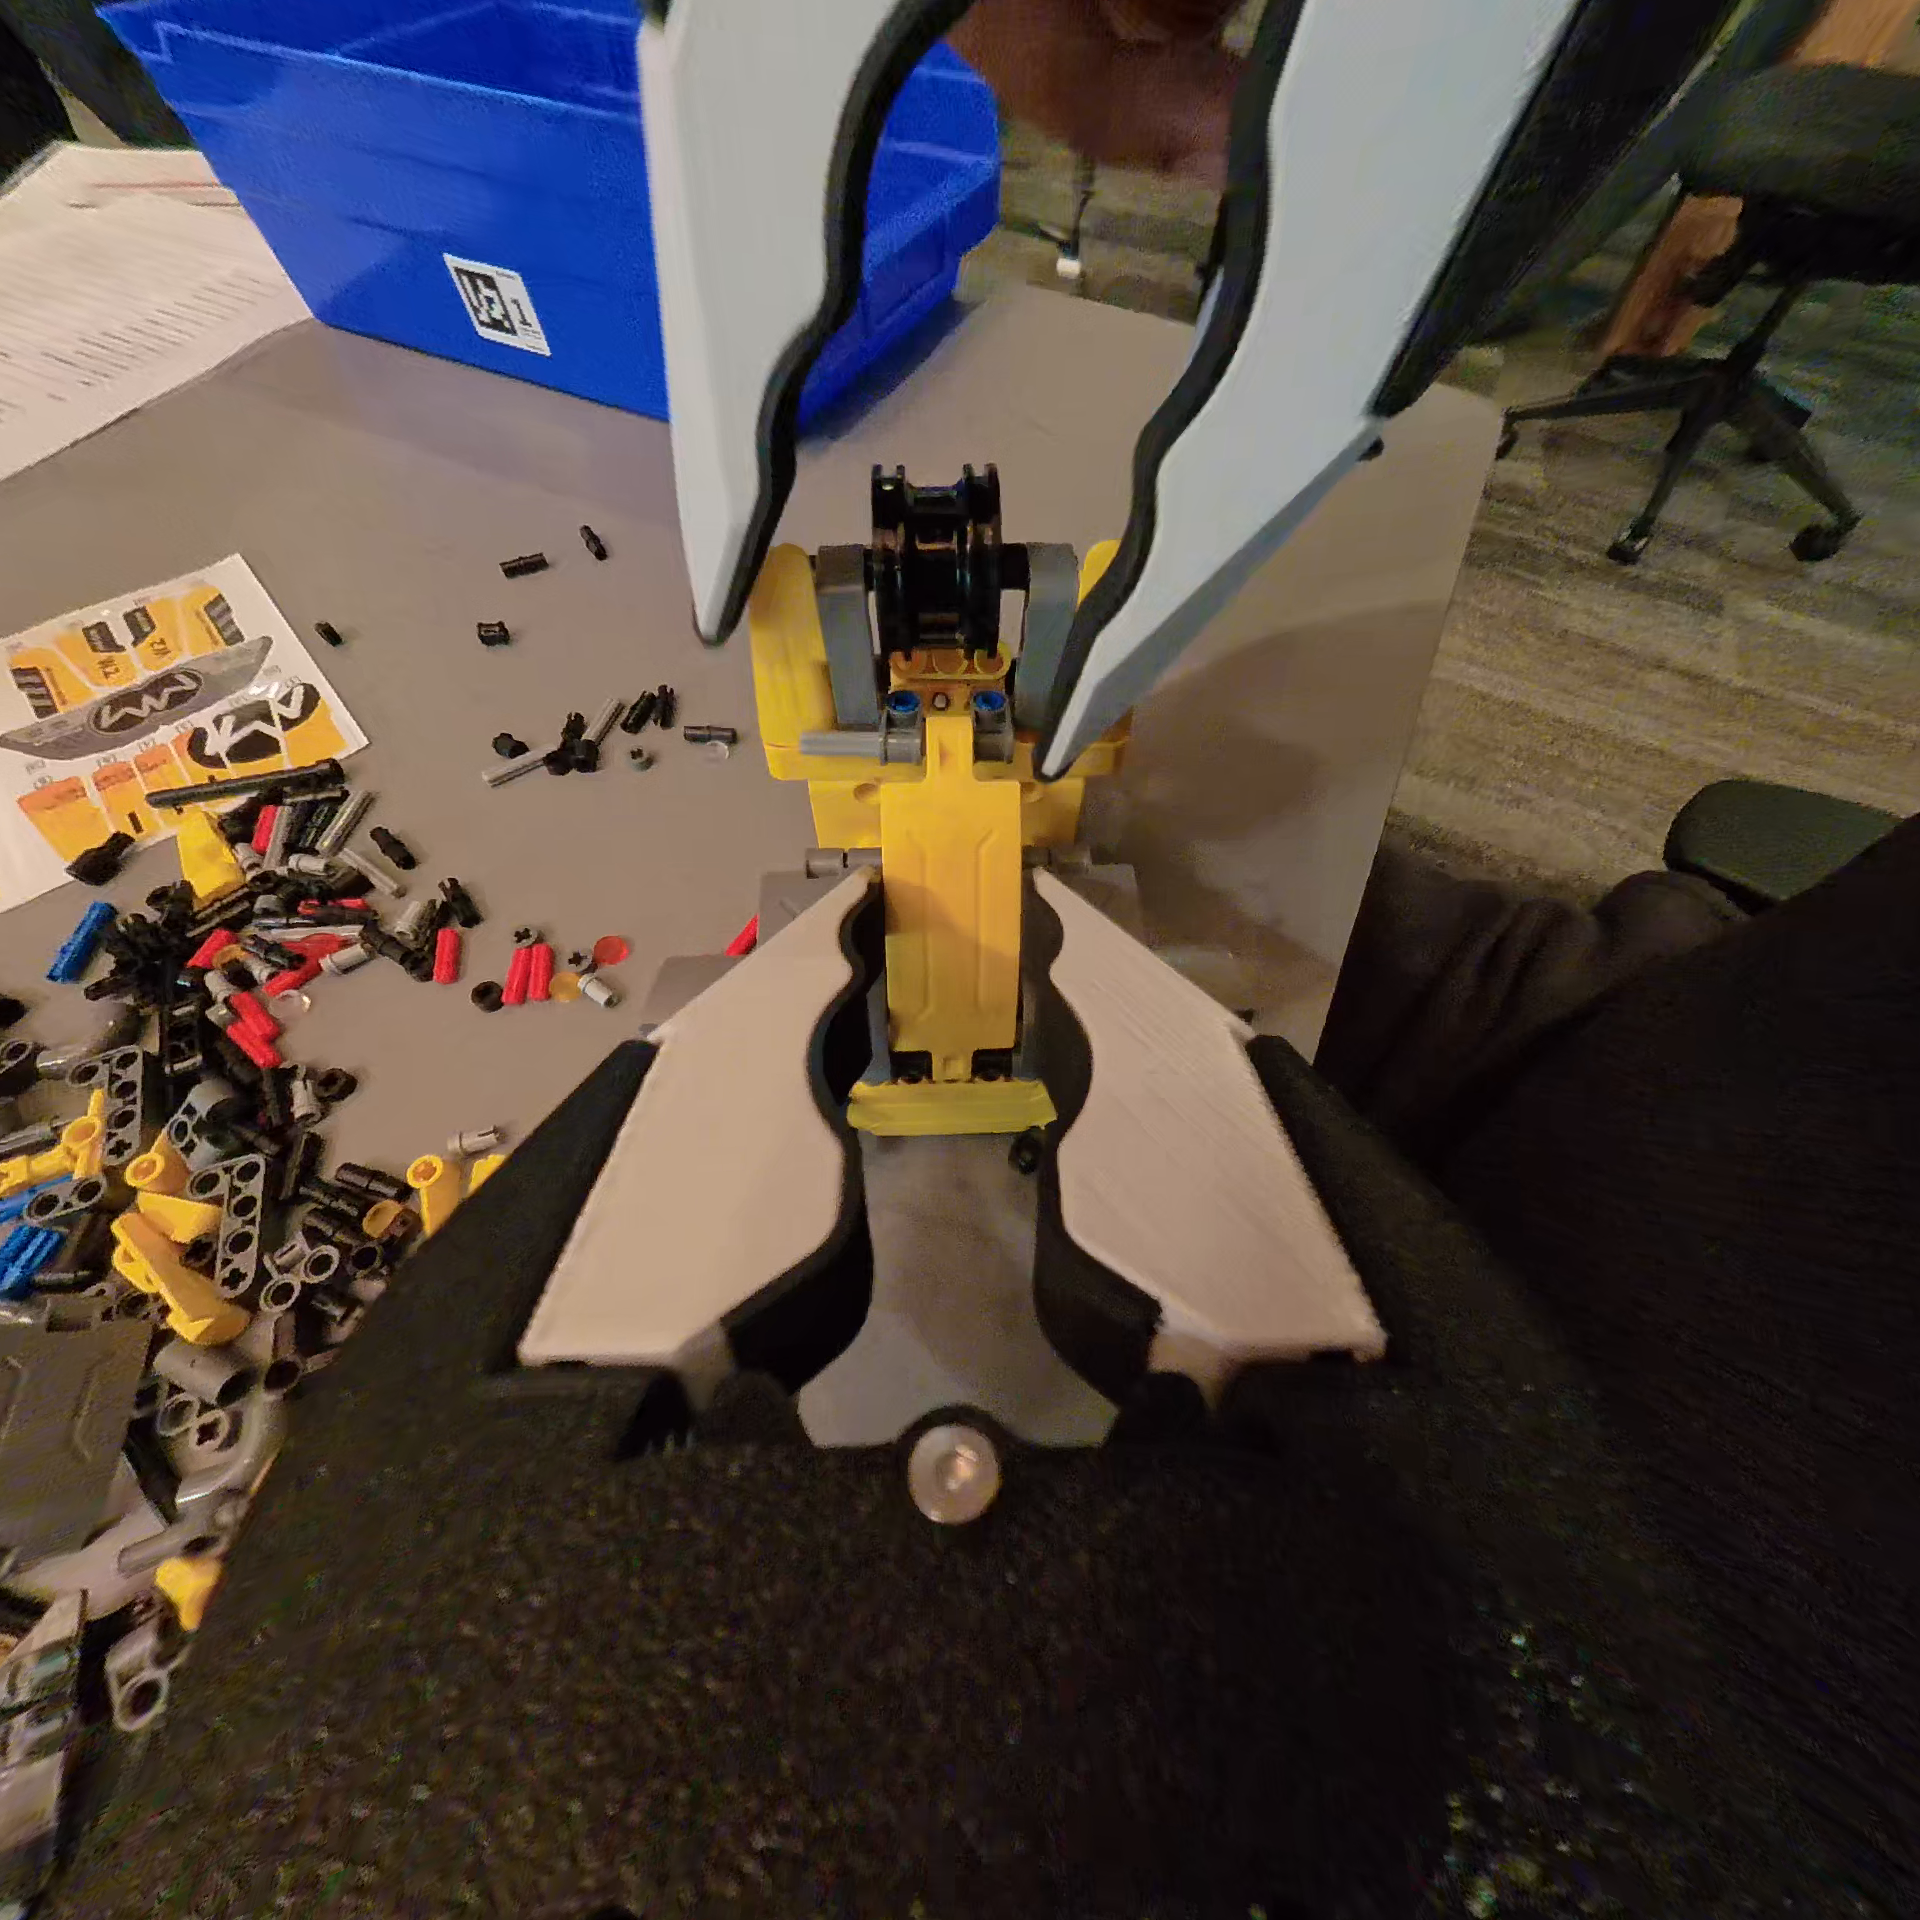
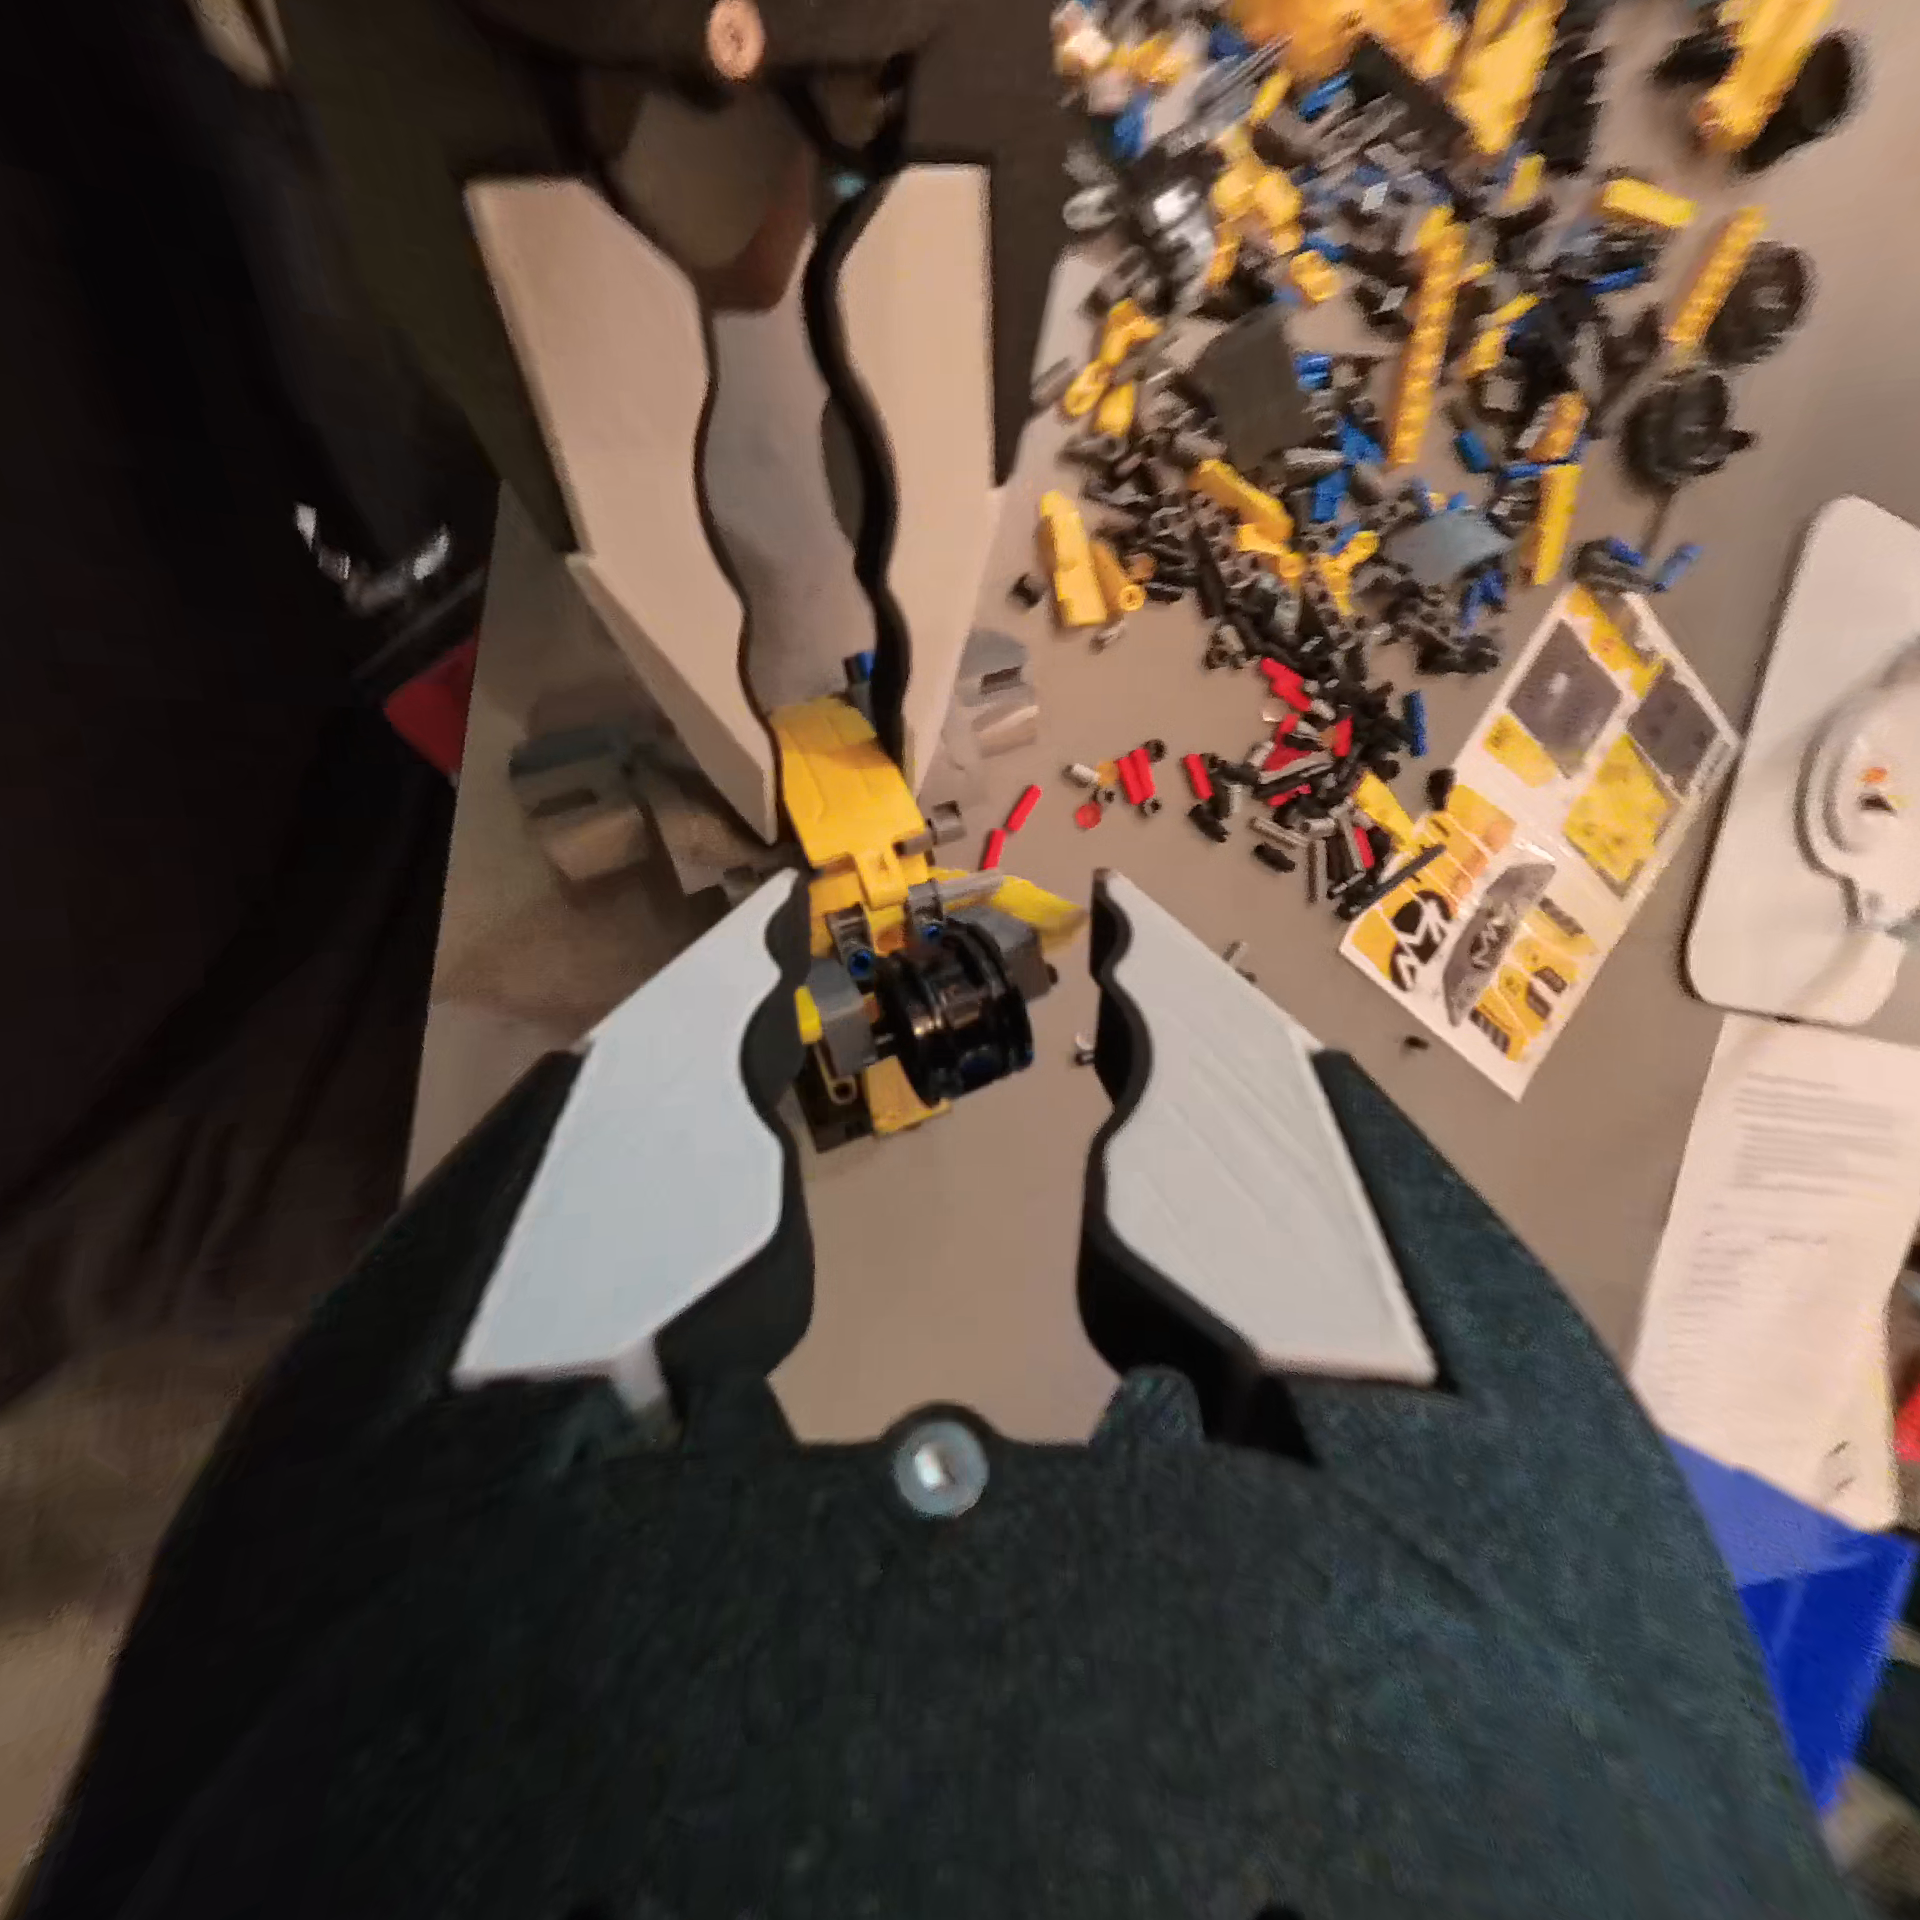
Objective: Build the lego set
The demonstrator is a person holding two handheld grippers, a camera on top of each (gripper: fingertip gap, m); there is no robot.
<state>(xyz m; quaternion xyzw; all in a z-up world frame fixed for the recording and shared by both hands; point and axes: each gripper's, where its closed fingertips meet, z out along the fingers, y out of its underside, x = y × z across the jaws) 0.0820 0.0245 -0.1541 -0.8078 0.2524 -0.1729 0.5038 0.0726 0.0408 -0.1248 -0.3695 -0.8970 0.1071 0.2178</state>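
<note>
The left gripper (image 1: pixel 951 883) is clamped on the yellow brick-built model (image 1: pixel 948 831) standing on the grey table (image 1: pixel 540 436). The right gripper (image 2: pixel 940 894) straddles its black wheel hub (image 2: pixel 961 1003), jaws spread, gripping nothing. Loose parts (image 1: pixel 208 1039) lie alongside.

The toy model (image 1: pixel 951 821) stands on the table (image 1: pixel 436 488) near its right edge, between the two grippers. The left gripper (image 1: pixel 951 904) is closed around the model's near end; the right gripper (image 1: pixel 878 707) comes from the far side, its fingers spread either side of the wheel (image 1: pixel 935 561) at the model's far end. Left of the model lies a heap of loose parts (image 1: pixel 208 1091), with a few small pins (image 1: pixel 582 727) scattered between. Behind the heap lies a sticker sheet (image 1: pixel 156 717), and farther back a paper sheet (image 1: pixel 114 301). A bin (image 1: pixel 436 177) stands at the table's far side, right of the paper. An office chair (image 1: pixel 1756 312) stands on the floor beyond the table's right edge.
</note>
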